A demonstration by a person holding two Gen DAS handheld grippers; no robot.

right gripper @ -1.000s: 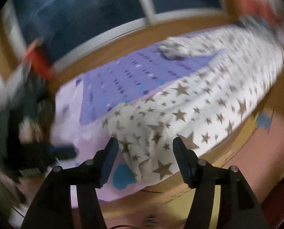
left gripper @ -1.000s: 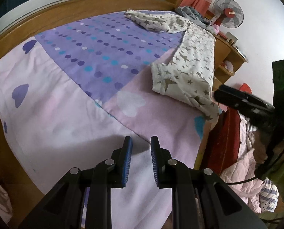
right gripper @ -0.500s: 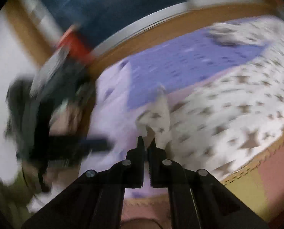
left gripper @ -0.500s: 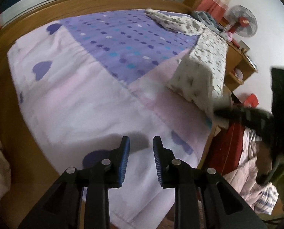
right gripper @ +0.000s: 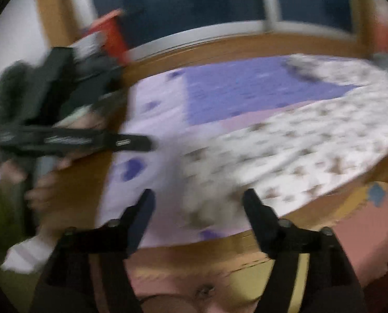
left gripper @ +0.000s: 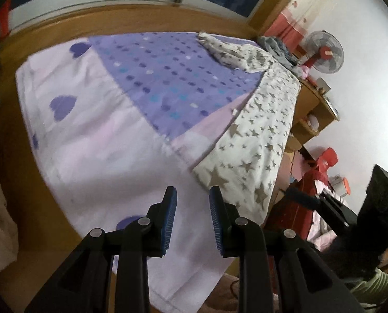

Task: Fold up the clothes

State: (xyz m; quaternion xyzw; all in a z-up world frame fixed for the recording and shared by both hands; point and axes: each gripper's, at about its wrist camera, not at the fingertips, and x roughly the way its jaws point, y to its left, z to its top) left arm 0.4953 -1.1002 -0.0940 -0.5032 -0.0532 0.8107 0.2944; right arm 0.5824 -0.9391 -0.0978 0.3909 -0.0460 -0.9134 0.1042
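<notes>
Red fan (left gripper: 324, 52) only in left view; right tool (right gripper: 198, 203) agape

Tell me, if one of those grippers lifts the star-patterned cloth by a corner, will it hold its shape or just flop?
Probably flop. The star-patterned cloth drapes over the bed edge and follows its contour, so it looks thin and limp. Its far end lies bunched in soft folds, suggesting it creases easily. It is likely light, so a corner pinched by the open left gripper would trail the rest behind.
</notes>
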